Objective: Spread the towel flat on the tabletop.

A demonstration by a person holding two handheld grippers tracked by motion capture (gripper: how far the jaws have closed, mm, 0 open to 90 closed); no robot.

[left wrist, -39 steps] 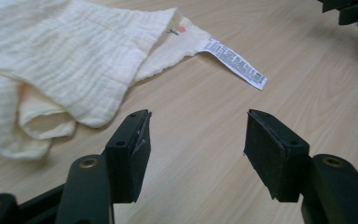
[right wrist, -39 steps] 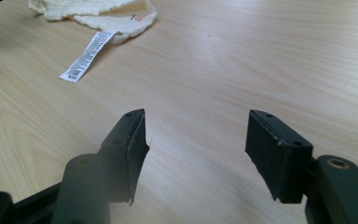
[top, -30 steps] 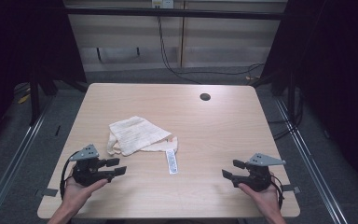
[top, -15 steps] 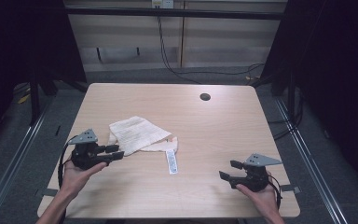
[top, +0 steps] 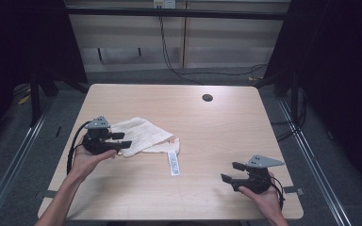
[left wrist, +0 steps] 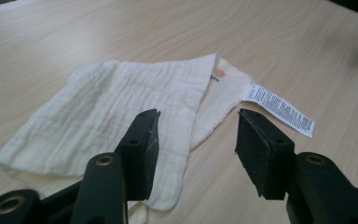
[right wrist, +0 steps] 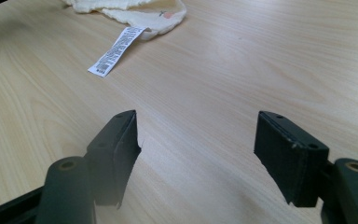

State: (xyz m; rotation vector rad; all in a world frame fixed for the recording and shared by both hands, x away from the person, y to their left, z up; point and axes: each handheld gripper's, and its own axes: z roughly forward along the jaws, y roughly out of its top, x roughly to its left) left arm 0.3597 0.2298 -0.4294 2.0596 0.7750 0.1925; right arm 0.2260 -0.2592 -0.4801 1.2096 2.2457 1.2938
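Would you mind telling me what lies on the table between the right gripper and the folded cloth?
In the high view, the white printed label attached to the cloth lies between it and the right gripper; the remaining stretch is bare wooden table.

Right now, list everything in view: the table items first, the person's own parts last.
cloth: one, cream white, crumpled and folded, on the left half of the table
label: one, white with dark print, attached to the cloth's edge, lying flat on the table toward the person
table: one, light wood, rounded corners
hole: one, dark and round, in the tabletop near the far edge
cables: several, black, on the floor and wall beyond the table
left gripper: one, black with a grey plate, jaws open, at the cloth's left edge
right gripper: one, black with a grey plate, jaws open, over bare table at the near right
hands: two, one holding each gripper
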